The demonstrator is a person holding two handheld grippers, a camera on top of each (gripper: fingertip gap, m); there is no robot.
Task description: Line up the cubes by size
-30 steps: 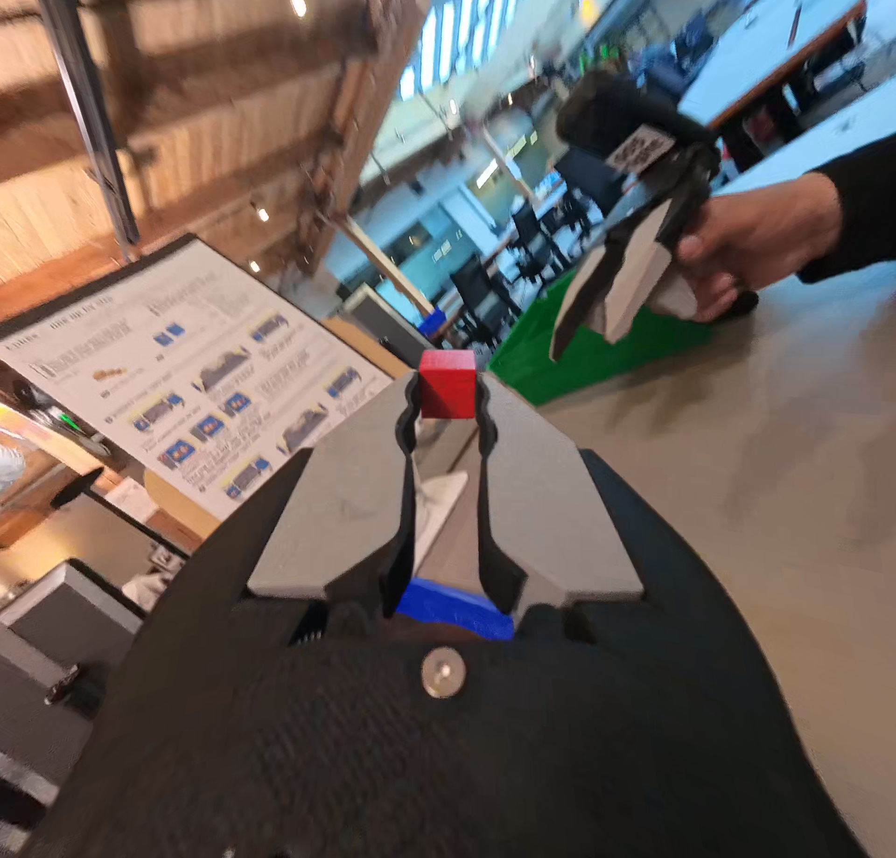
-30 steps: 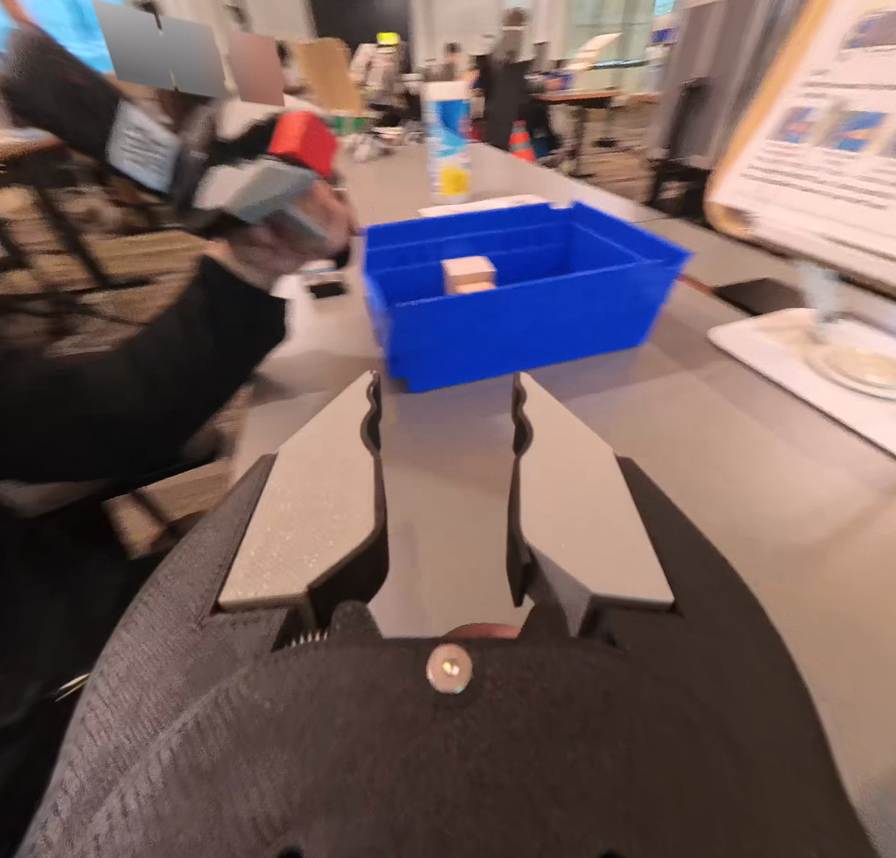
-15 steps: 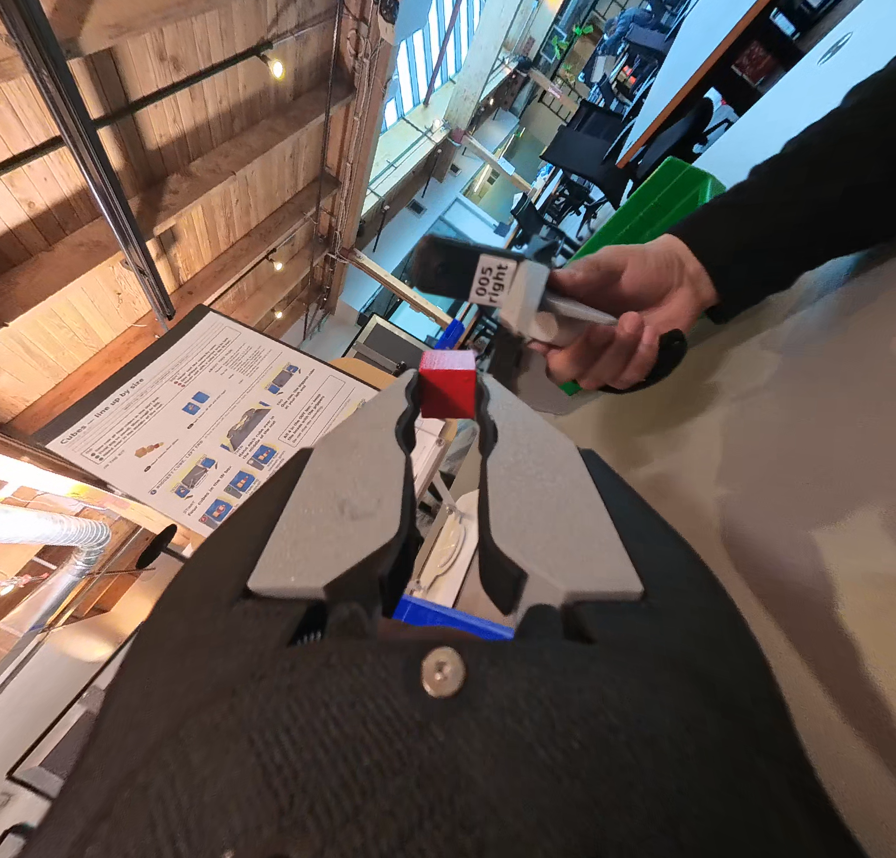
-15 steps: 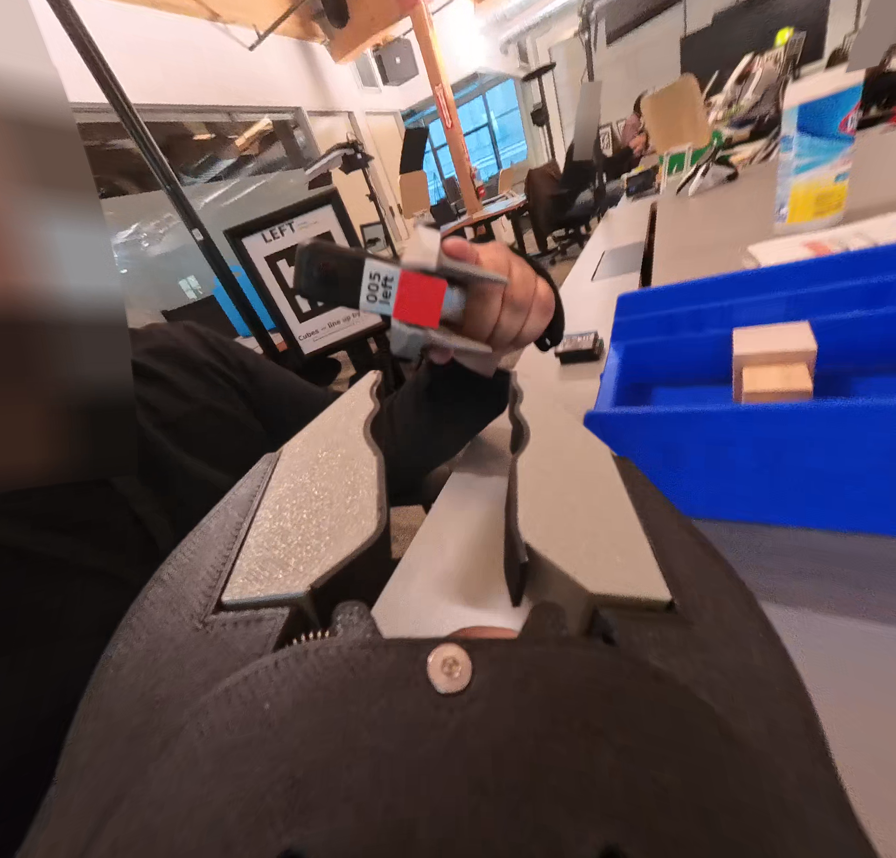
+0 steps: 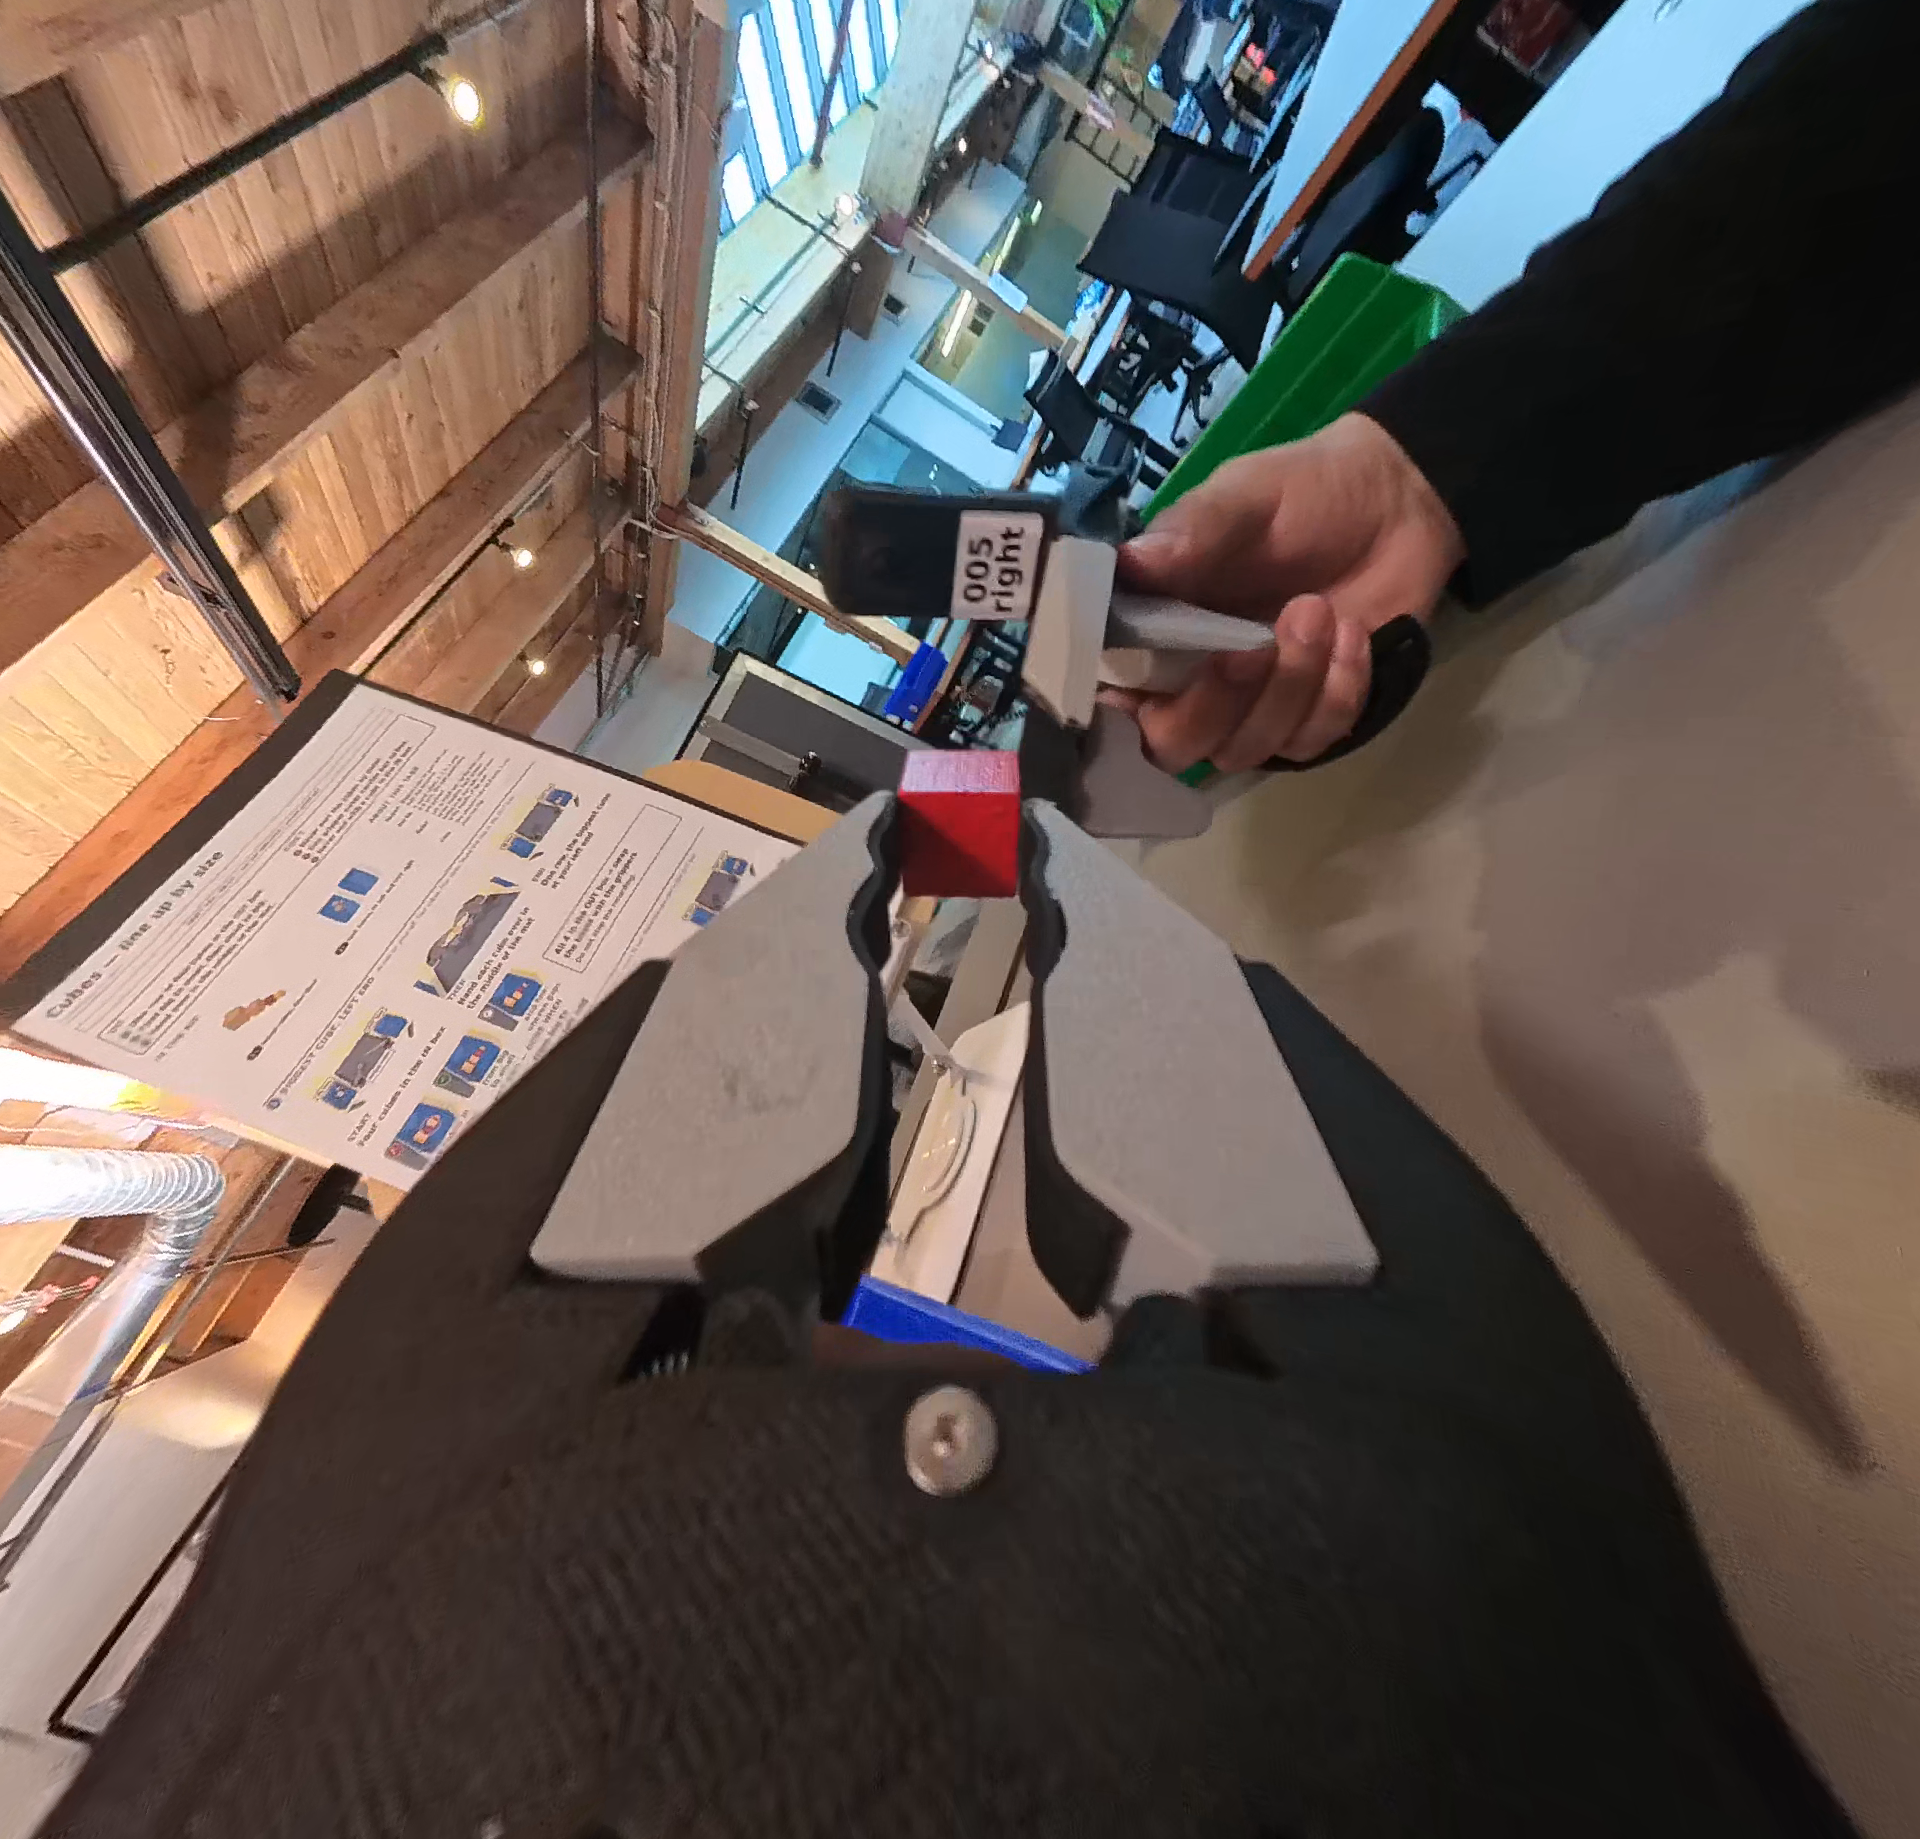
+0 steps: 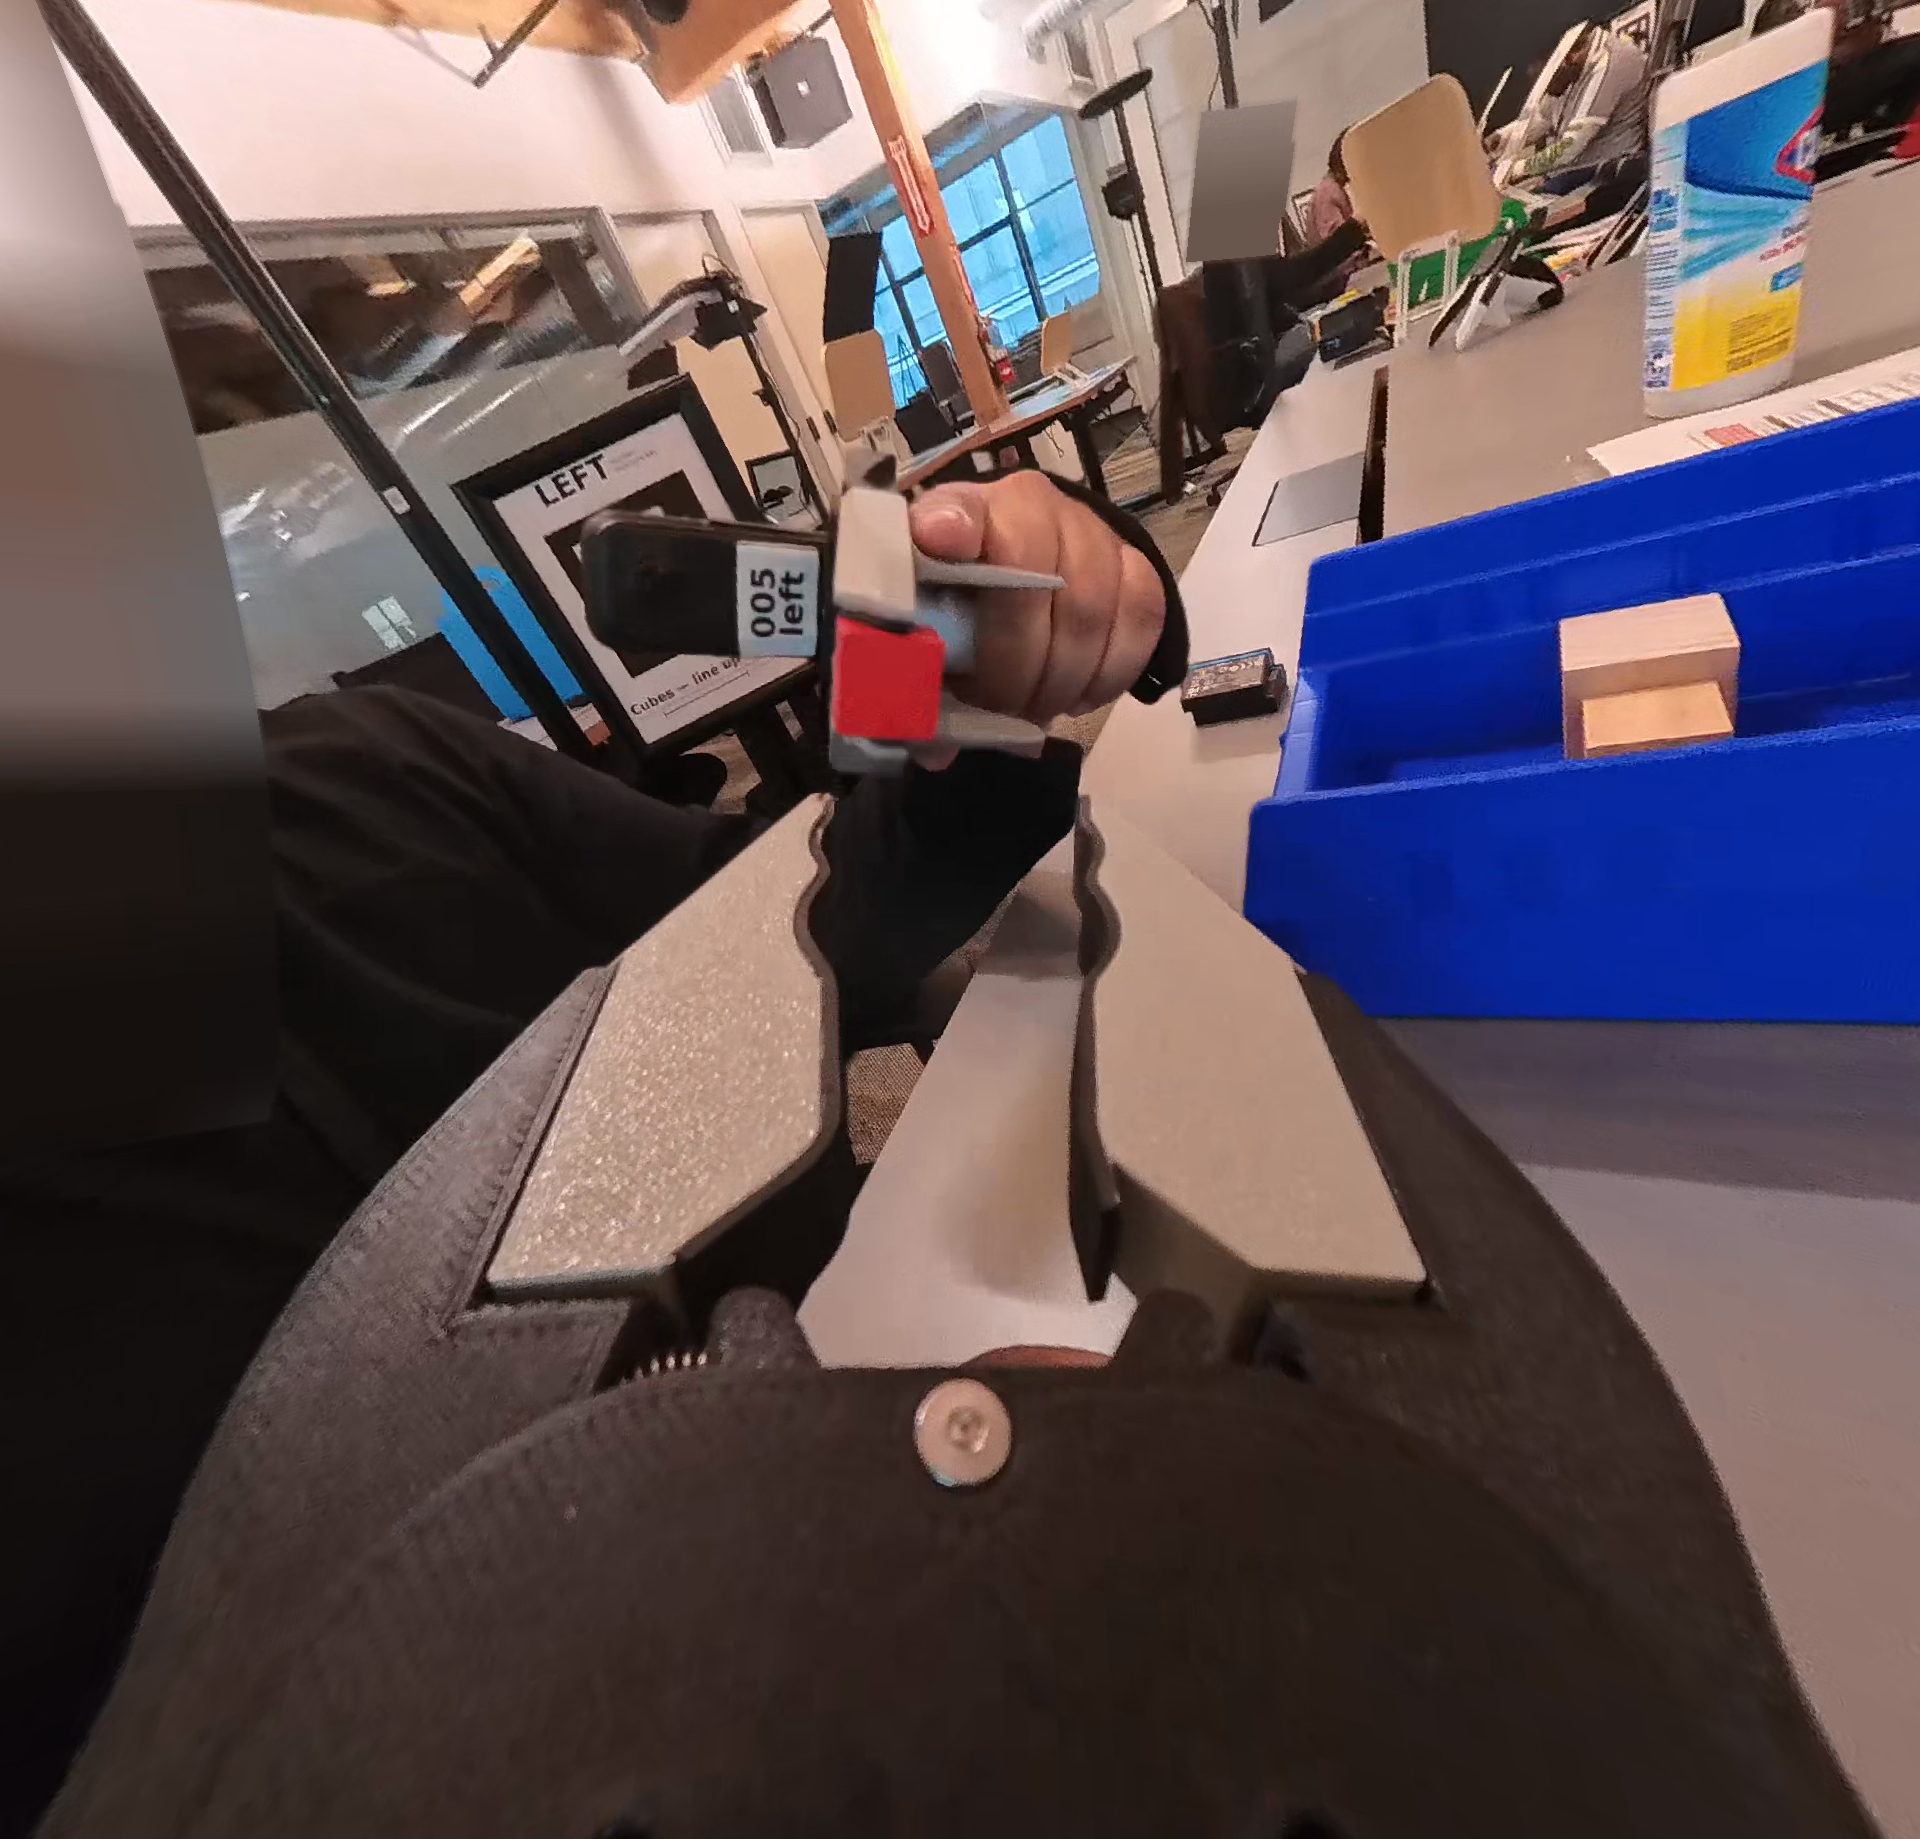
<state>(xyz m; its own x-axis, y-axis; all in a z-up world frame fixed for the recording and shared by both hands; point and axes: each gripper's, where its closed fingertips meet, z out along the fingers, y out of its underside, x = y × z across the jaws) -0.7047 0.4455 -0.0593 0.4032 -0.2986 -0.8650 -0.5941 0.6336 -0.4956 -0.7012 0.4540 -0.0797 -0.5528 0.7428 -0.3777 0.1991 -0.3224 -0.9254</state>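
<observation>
Left wrist view: left gripper [image 5: 956, 839] is clamping a small red wooden cube [image 5: 957, 825] btwn its grey fingertips, held in the air. Right gripper [image 5: 1081, 750], held by a hand [image 5: 1278, 594], is hanging at 1 o'clock.

Right wrist view: right gripper [image 6: 951, 859] is sitting w/ fingers apart, nothing btwn them. Blue plastic bin [image 6: 1558, 885] at 2 o'clock is holding two stacked plain wooden cubes [image 6: 1647, 683]; red cube [image 6: 888, 683] at 12.

A small red wooden cube [image 5: 956, 825] is pinched between two grey fingers [image 5: 769, 1010], held up in the air clear of the worktop. Two pale plain-wood cubes [image 6: 1649, 686] sit inside the blue plastic bin [image 6: 1558, 885], touching, the larger behind the smaller
</observation>
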